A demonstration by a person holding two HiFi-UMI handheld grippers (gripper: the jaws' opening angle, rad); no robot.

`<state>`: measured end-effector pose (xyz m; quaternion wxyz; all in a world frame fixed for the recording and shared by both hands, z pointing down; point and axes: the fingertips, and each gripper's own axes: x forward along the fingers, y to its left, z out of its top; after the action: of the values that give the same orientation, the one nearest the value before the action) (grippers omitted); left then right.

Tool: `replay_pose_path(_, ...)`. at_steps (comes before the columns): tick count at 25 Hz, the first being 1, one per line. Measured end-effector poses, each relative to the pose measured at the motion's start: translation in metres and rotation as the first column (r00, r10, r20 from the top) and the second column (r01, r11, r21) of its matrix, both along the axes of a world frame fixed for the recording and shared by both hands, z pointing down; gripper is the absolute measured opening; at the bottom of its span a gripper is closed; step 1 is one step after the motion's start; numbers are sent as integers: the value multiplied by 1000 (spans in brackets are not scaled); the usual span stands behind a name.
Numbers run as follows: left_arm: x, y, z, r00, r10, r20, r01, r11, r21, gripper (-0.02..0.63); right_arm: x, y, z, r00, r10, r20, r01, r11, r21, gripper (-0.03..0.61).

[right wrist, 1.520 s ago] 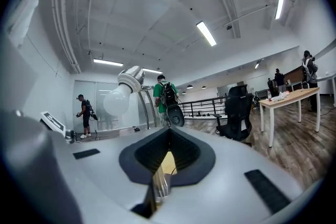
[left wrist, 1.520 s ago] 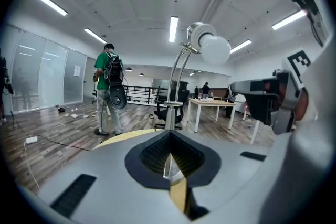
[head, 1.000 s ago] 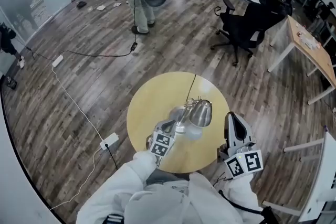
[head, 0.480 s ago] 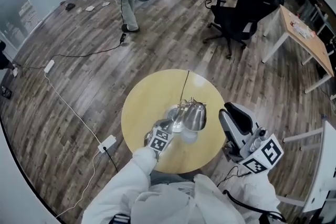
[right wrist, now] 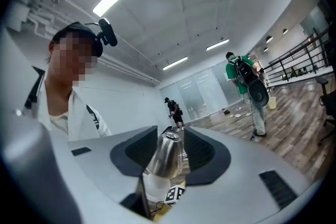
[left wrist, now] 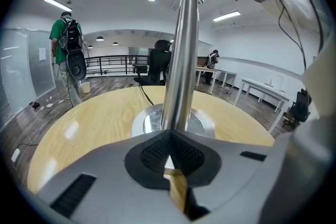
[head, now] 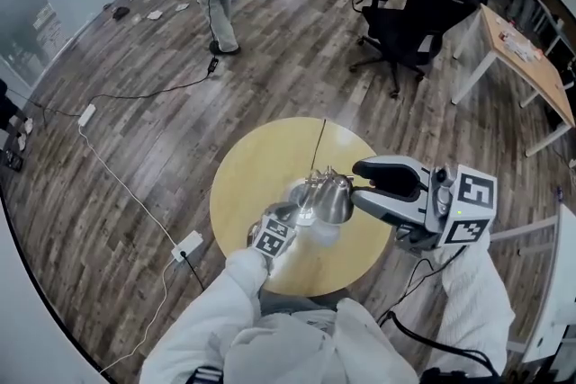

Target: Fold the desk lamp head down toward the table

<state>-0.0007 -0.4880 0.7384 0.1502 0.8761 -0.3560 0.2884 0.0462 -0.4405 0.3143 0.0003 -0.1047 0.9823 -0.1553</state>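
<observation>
The left gripper [left wrist: 170,136] has its jaws drawn together. Its tips sit low at the foot of the lamp's chrome pole [left wrist: 181,55], just behind the round base [left wrist: 147,122] on the yellow table [head: 247,180], and it seems to brace the lamp rather than pinch it. The right gripper [right wrist: 169,144] lies level with its jaws opening, and the lamp head [right wrist: 164,157] stands between its 2 pads, apparently unpressed. The head sits at that claw's own height, well above the tabletop. The fold looks barely begun, with both the grasp and the push down still left.
</observation>
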Motion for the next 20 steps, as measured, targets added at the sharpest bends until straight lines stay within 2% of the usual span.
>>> replay_pose_path(5,0,1,1,1000,-10,3,10,1000,-1,-2,-20,6,9,990,-116,-85,114,993,-27,179)
replay_pose_path(10,1,-1,2,1000,-8,4,8,1000,-6,-2,-22,29,18,975,-165,-147,173,984,44,181)
replay_pose_path(14,6,-3,-1,999,-35,-2,35,999,-29,-2,-15,54,32,973,-190,-132,203,974,96,181)
replay_pose_path(20,5,-4,-1,1000,-27,8,27,999,-42,-2,-16,87,57,993,-104,-64,114,977,182,184)
